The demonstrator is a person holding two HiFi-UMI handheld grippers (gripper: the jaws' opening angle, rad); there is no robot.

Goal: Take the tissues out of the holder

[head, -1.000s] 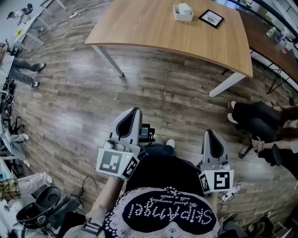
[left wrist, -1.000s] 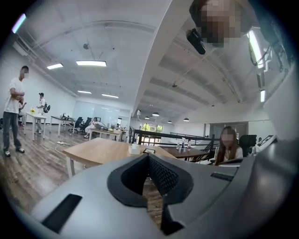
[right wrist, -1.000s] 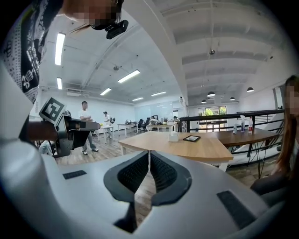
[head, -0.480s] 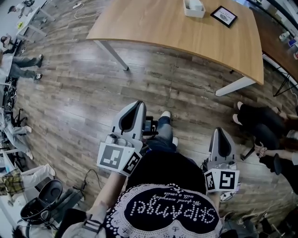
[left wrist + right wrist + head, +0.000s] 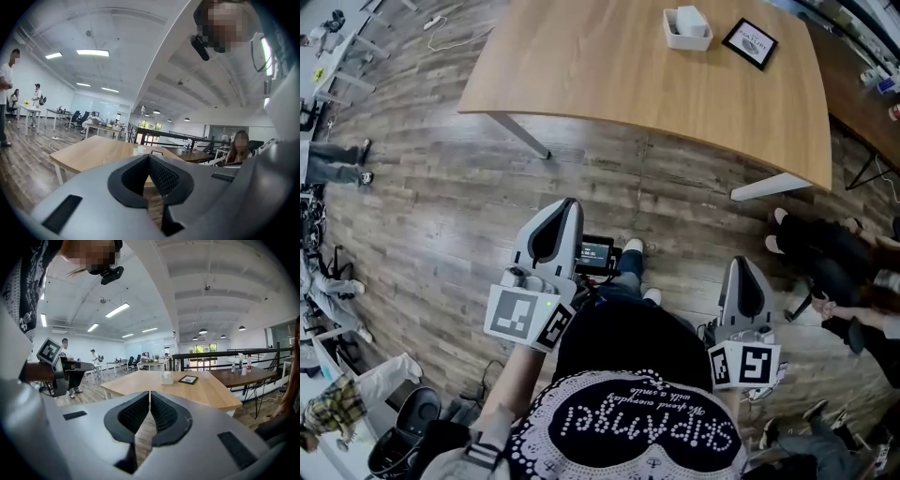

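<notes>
Wooden floor (image 5: 441, 216) is sliding past as the person is walking toward the bench (image 5: 609, 66), carrying the left tongs (image 5: 569, 202) and right tongs (image 5: 742, 263) forward, both pressed together and empty. Farther off, the tissues (image 5: 688, 16) are sitting untouched in the holder (image 5: 687, 36) near the bench's far edge, so I judge the approach is only beginning.

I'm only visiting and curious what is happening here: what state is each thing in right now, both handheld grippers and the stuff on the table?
Left gripper: shut, empty, away from the table.
Right gripper: shut, empty.
Tissue holder: upright on the wooden table, untouched.
Tissues: in the holder, not taken out.
Picture frame: lying on the table beside the holder.
</notes>
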